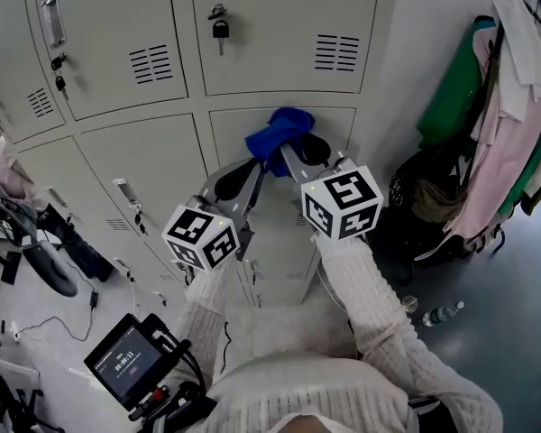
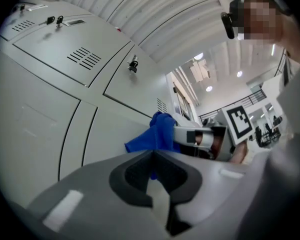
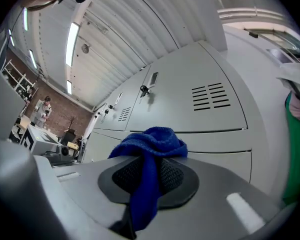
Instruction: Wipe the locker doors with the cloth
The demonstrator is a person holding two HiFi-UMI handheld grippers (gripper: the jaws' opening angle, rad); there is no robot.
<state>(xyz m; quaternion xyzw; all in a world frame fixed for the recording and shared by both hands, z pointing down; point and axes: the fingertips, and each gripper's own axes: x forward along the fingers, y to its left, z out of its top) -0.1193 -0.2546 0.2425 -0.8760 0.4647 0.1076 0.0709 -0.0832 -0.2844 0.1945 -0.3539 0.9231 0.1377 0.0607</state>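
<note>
The blue cloth [image 1: 278, 132] is bunched against a lower grey locker door [image 1: 329, 124]. My right gripper [image 1: 290, 149] is shut on the blue cloth [image 3: 152, 146]; its bulk sits over the jaw tips and a tail hangs back between the pads [image 3: 175, 176]. My left gripper [image 1: 255, 168] sits just left of and below it, touching the cloth's lower corner. In the left gripper view the jaws meet in a seam at the left gripper [image 2: 151, 155], with a thin blue strip caught in it. The cloth [image 2: 157, 134] and right gripper [image 2: 200, 136] lie just beyond.
Grey lockers fill the wall; a padlock [image 1: 220, 27] hangs on an upper door. Clothes [image 1: 514, 106] hang at the right over a dark bag [image 1: 428, 197]. A water bottle [image 1: 442, 314] lies on the floor. A screen device [image 1: 126, 361] sits at the lower left.
</note>
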